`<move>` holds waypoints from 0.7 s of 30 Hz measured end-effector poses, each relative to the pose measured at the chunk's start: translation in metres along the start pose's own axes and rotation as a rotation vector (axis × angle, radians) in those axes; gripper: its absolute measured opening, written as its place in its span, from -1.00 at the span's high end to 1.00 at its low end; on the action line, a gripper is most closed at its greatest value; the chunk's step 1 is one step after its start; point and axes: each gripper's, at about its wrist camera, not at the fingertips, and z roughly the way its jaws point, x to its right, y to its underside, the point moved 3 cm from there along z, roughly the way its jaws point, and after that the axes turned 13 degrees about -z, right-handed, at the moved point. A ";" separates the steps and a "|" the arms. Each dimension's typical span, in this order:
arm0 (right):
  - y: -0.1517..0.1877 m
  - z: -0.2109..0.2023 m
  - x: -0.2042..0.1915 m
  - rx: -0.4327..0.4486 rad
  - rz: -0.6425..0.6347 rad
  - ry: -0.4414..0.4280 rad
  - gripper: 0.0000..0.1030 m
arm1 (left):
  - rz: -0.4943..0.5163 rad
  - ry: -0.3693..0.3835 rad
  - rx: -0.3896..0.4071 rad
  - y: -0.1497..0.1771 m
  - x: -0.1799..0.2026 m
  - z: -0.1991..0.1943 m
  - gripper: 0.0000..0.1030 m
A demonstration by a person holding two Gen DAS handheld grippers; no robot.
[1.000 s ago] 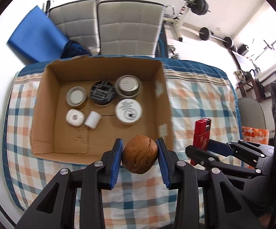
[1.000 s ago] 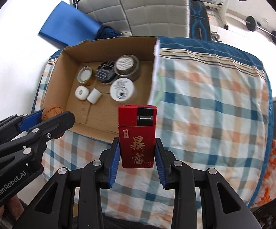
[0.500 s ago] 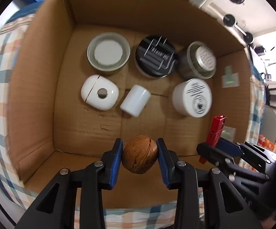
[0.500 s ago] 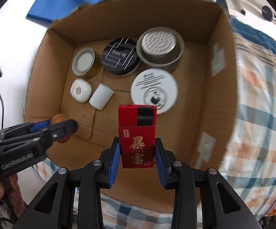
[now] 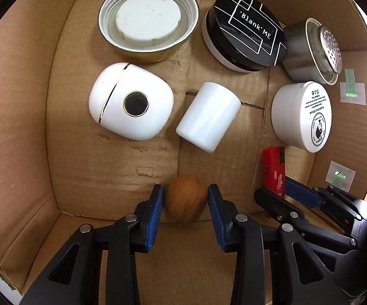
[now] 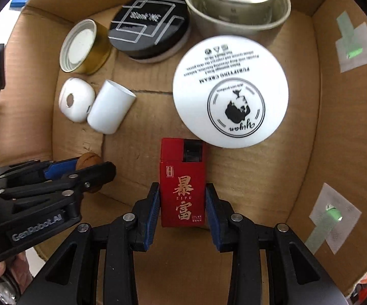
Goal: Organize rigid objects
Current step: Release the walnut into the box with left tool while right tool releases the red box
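Note:
Both grippers reach down into a cardboard box (image 5: 18, 127). A brown walnut (image 5: 186, 203) sits between the blue pads of my left gripper (image 5: 185, 198), low over the box floor near the front wall. Its jaws are opening, and the pads still touch the nut. My right gripper (image 6: 182, 203) is shut on a red lighter (image 6: 182, 185) with gold characters, held upright just in front of the white cream jar (image 6: 230, 91). In the right wrist view the left gripper (image 6: 94, 170) and the walnut (image 6: 89, 158) lie to the left.
On the box floor are a gold-sided lid (image 5: 149, 23), a black compact (image 5: 244, 33), a steel strainer cup (image 5: 313, 50), a white rounded case (image 5: 131, 104) and a white cylinder (image 5: 208, 119) on its side. Bare cardboard lies between walnut and lighter.
Both grippers have sunk from above the checked cloth down into the box, with the walnut and the lighter still between their pads. The box contents now fill both views.

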 end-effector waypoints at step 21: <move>0.032 -0.095 -0.009 0.171 0.028 0.169 -0.59 | -0.011 -0.050 0.332 0.064 0.021 -0.112 -0.68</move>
